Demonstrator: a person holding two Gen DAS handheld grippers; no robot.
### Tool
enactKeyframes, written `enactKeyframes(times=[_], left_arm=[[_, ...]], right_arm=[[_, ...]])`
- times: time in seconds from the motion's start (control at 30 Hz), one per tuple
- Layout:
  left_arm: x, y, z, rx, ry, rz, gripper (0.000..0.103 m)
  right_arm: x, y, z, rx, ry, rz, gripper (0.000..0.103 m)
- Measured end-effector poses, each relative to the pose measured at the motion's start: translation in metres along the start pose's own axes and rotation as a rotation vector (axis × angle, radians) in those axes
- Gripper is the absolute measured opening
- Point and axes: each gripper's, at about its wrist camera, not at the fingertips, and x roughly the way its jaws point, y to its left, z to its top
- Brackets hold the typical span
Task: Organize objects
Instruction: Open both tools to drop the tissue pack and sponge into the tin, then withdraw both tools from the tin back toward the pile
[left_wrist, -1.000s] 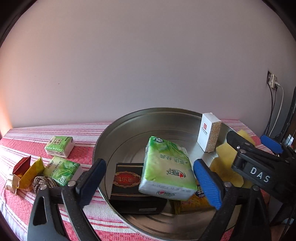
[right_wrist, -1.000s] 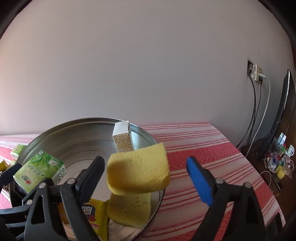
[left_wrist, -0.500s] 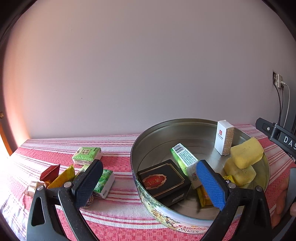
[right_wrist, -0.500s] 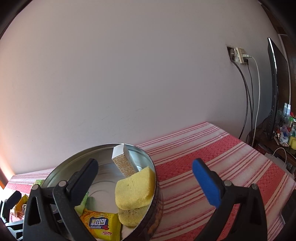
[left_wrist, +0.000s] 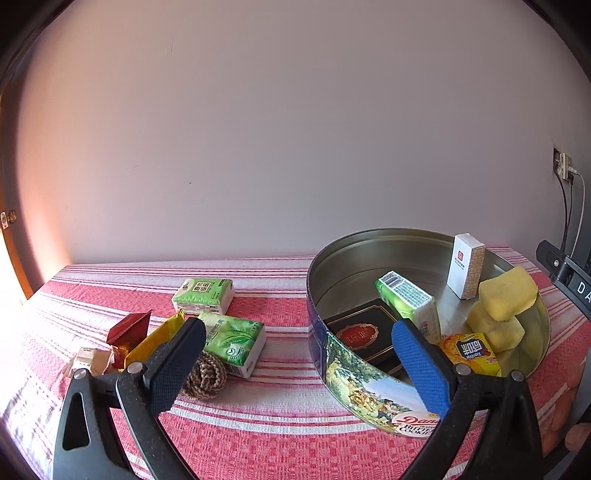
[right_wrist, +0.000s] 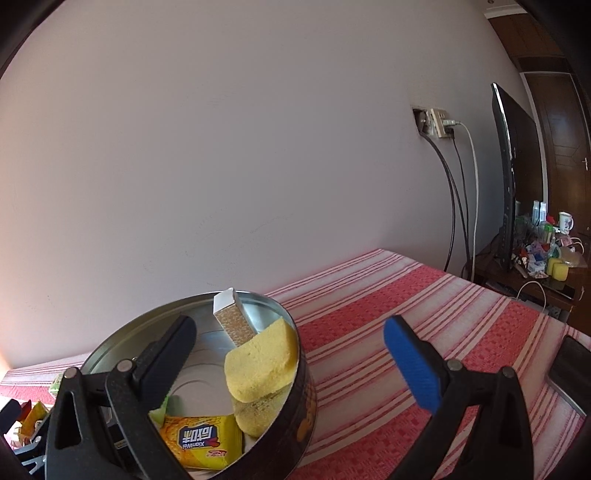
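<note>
Silver-walled and round, the printed metal biscuit tin (left_wrist: 373, 384) stands on the red-and-white striped tablecloth (left_wrist: 280, 439) and already holds a good share of the things. Inside it are a black box with a red oval label (left_wrist: 360, 334), a green tissue pack tipped on its edge (left_wrist: 410, 302), a white upright carton (left_wrist: 465, 264), two yellow sponges stacked (right_wrist: 260, 360) and a yellow snack packet (left_wrist: 471, 352).

Both of my tools are empty. My left gripper (left_wrist: 299, 365) has its jaws spread wide with nothing between them, and my right gripper (right_wrist: 291, 362) is likewise fully apart over the tin's near rim.

I judge I am between placements, turning to fetch the next item. Left of the tin on the cloth lie two green tissue packs (left_wrist: 234, 338), a coil of brown cord (left_wrist: 205, 376), a red folded sachet (left_wrist: 129, 328) and a gold sachet (left_wrist: 157, 338).

The nearer tissue pack looks the easiest: my left gripper should come down over its long sides and close gently, since the pack is soft. The cord lies just beside it, so I must not snag it.
</note>
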Motion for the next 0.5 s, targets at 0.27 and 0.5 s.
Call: enactKeyframes(times=[0.27, 0.5], left_arm=[[-0.005, 0.011, -0.003, -0.007, 0.016, -0.003, 0.102], [-0.010, 0.033, -0.007, -0.031, 0.022, 0.006, 0.102]], right_arm=[[-0.024, 0.018, -0.009, -0.071, -0.038, -0.025, 0.103], [-0.037, 0.032, -0.017, -0.069, -0.037, -0.022, 0.103]])
